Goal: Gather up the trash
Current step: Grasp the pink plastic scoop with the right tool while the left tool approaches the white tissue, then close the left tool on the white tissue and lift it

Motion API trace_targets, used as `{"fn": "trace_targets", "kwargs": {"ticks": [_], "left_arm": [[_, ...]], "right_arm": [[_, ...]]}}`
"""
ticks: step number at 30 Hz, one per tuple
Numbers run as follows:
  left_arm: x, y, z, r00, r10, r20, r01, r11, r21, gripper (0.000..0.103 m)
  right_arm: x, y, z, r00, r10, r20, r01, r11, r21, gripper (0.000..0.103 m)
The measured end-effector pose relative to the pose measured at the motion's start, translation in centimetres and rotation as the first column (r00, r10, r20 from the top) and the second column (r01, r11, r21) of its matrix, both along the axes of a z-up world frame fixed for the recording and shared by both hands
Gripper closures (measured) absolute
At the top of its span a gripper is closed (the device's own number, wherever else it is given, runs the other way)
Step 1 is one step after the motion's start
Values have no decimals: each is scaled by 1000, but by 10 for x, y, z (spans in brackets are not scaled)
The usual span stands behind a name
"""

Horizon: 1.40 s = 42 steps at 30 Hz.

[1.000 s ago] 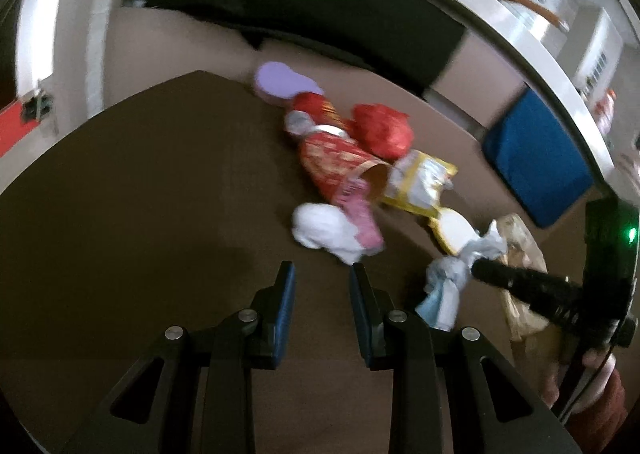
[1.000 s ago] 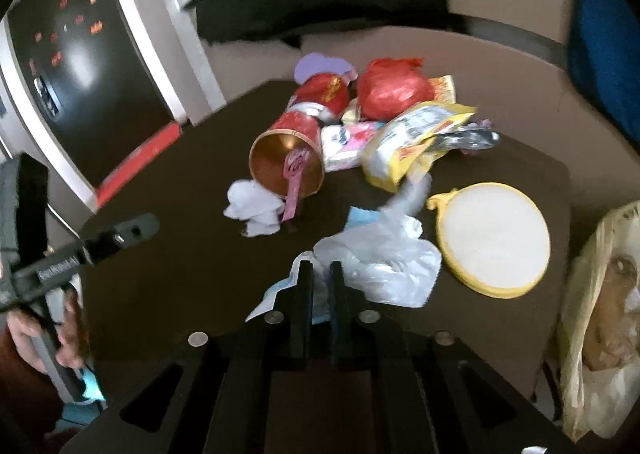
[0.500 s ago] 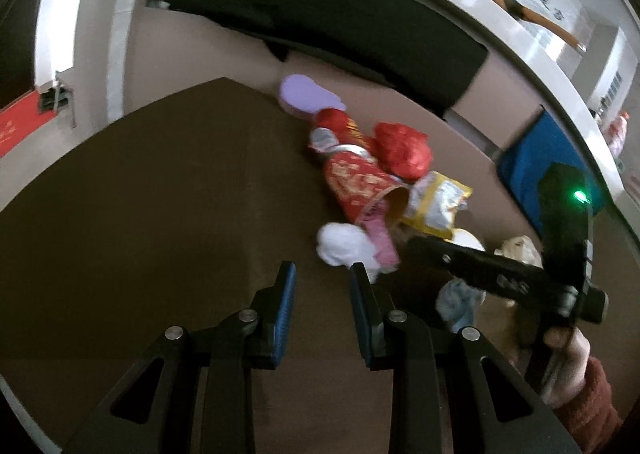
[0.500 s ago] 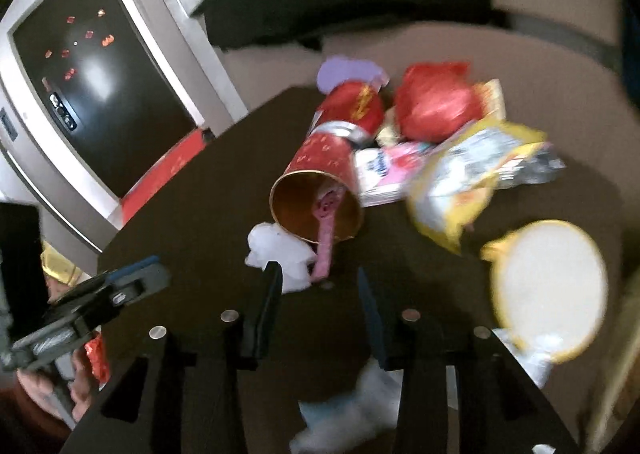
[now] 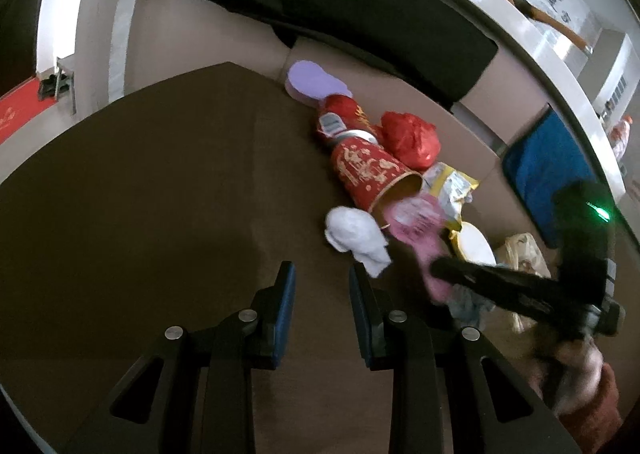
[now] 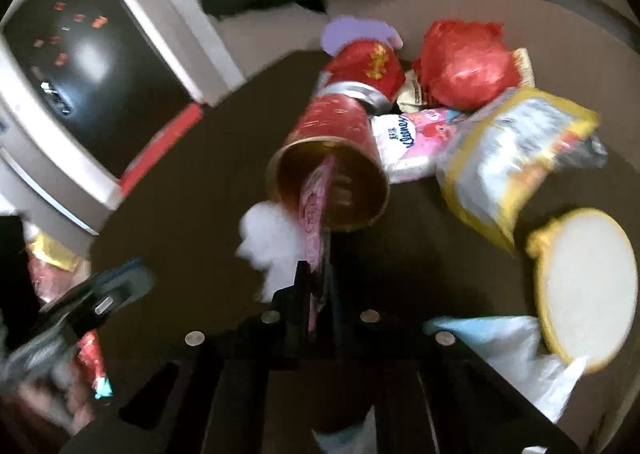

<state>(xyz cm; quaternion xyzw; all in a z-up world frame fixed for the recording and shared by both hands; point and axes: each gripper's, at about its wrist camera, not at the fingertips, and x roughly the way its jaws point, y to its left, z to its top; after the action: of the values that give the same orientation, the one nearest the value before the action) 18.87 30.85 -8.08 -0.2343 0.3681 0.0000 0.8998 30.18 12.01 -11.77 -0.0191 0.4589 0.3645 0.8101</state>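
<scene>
Pink wrapper strip: long axis running from the mouth of the tipped red paper cup straight back to the right tool, clenched on its near end; left tool released and empty, farther from the cup, on the worktop.

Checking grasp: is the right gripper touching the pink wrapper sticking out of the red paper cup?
Touching. The right wrist view shows the right gripper shut on the pink wrapper strip, which runs from the red paper cup between its fingers.
</scene>
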Motion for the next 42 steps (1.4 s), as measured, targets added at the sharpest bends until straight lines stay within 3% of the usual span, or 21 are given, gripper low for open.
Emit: {"fn": "trace_targets", "kwargs": {"ticks": [3, 5, 7, 12, 14, 15, 18, 21, 25, 28, 32, 35, 42], "left_arm": [[9, -13, -3, 1000, -18, -11, 17, 999, -32, 74], [18, -24, -2, 1000, -19, -3, 19, 999, -33, 74], [31, -34, 0, 1000, -1, 4, 1, 1000, -4, 74], [65, -43, -2, 996, 85, -2, -85, 992, 98, 69], [76, -43, -8, 993, 111, -25, -107, 985, 138, 69], [80, -42, -13, 993, 112, -42, -105, 984, 142, 69], [90, -33, -31, 991, 90, -102, -82, 994, 75, 69], [89, -28, -34, 990, 103, -98, -100, 995, 30, 69], [93, -30, -33, 989, 86, -116, -84, 996, 24, 69], [90, -28, -32, 992, 67, -106, -63, 997, 39, 78], [63, -13, -22, 993, 95, -67, -91, 995, 48, 80], [38, -3, -9, 994, 111, -20, -109, 989, 97, 80], [-6, 8, 12, 991, 123, 51, -131, 972, 196, 80]], "right_arm": [[-13, -32, 2, 999, -41, -14, 41, 999, 17, 95], [-19, -51, 3, 996, -85, 20, 85, 996, 10, 95], [-17, -65, 8, 991, -127, 52, 126, 992, 28, 94], [-13, -90, 18, 986, -159, 43, 149, 972, 184, 85], [-18, -93, 22, 981, -173, 89, 154, 971, 185, 72], [-18, -90, 26, 977, -181, 109, 160, 971, 176, 71], [-20, -94, 26, 969, -196, 150, 173, 973, 151, 71], [-18, -100, 26, 967, -193, 166, 174, 977, 123, 71], [-20, -93, 24, 979, -128, 160, 108, 986, 128, 71], [-26, -84, 23, 982, -96, 165, 74, 989, 132, 71], [-35, -59, 19, 983, -15, 185, 4, 998, 58, 67], [-39, -34, 6, 981, 86, 176, -82, 996, -33, 64], [-37, 4, -13, 953, 137, 271, -84, 977, -198, 64]]}}
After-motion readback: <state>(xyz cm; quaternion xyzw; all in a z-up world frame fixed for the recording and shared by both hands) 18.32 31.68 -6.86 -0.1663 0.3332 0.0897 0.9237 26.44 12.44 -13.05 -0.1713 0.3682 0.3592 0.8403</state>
